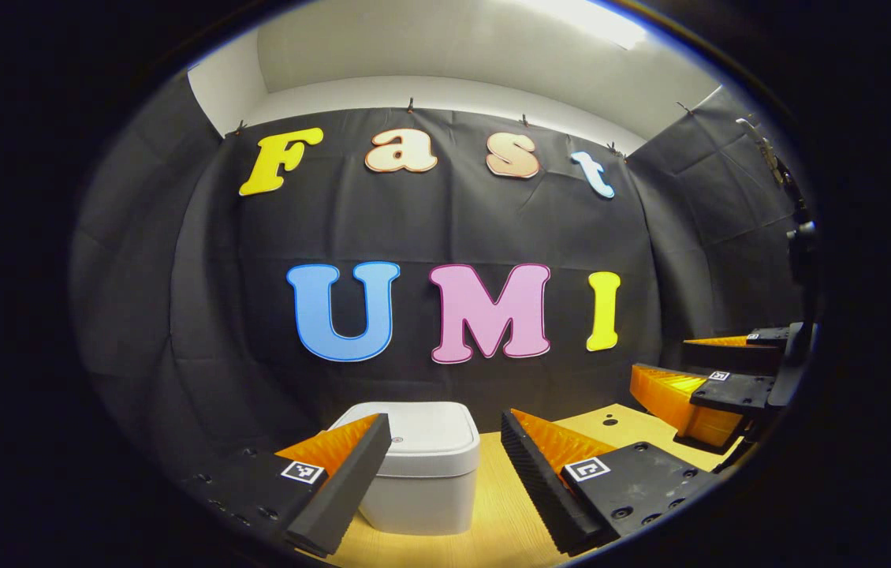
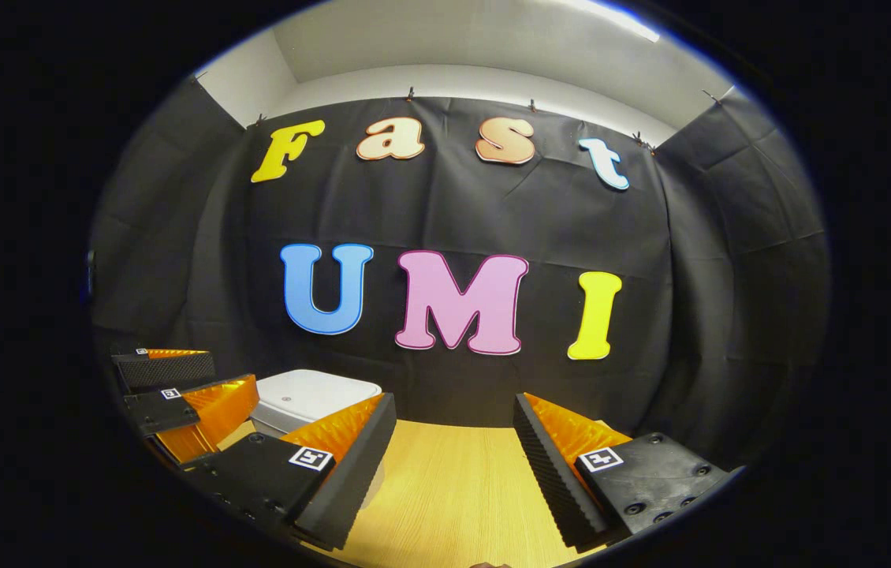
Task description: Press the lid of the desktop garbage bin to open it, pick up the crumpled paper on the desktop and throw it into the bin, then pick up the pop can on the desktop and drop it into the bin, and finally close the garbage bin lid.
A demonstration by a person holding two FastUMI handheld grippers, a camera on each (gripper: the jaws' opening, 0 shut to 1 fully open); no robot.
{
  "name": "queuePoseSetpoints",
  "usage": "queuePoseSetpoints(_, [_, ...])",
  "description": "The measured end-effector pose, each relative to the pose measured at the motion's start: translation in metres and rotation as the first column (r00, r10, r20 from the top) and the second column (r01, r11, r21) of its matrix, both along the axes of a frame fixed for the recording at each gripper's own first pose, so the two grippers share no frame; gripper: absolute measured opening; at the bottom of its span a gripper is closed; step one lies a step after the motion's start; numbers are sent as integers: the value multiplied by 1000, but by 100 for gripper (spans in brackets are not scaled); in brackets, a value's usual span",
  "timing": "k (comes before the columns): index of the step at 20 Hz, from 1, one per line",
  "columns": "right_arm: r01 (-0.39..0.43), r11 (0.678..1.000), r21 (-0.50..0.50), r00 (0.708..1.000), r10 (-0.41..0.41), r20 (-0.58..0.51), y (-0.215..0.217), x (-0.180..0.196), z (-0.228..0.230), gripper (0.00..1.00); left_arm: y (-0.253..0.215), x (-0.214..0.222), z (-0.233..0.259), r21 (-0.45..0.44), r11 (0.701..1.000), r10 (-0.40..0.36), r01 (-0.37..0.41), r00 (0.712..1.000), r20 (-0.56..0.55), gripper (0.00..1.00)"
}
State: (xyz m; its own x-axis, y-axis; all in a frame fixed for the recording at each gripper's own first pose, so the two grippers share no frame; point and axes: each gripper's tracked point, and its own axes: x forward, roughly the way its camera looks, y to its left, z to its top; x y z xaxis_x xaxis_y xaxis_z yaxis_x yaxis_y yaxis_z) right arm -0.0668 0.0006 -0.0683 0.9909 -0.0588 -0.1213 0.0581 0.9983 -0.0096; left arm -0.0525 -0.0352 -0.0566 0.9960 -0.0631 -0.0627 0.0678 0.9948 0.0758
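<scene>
The white desktop bin [image 1: 423, 473] stands on the wooden table with its lid [image 1: 430, 438] down. My left gripper [image 1: 445, 430] hangs open just before it, the bin showing between and behind its fingers. In the left gripper view the right gripper [image 1: 682, 367] floats at the far right, open, above the table. In the right gripper view my right gripper [image 2: 453, 410] is open over bare wood, with the bin [image 2: 307, 401] to its left and the left gripper [image 2: 177, 379] open at the left edge beside the bin.
The wooden tabletop [image 2: 453, 489] runs back to the black cloth wall [image 2: 461, 213]. Small dark holes [image 1: 609, 421] mark the table's far right part. A dark stand with cabling [image 1: 796, 237] rises at the right edge of the left gripper view.
</scene>
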Motion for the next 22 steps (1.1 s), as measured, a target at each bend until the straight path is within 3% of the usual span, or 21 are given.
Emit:
queuePoseSetpoints(17, [-41, 999, 35, 999, 40, 14, -1, 10, 4, 96, -11, 10, 8, 37, 999, -9, 9, 1000, -1, 95])
queuePoseSetpoints(22, [-70, 997, 30, 997, 71, -32, -1, 15, -2, 96, 1, 19, 14, 32, 999, 33, -32, 999, -8, 93])
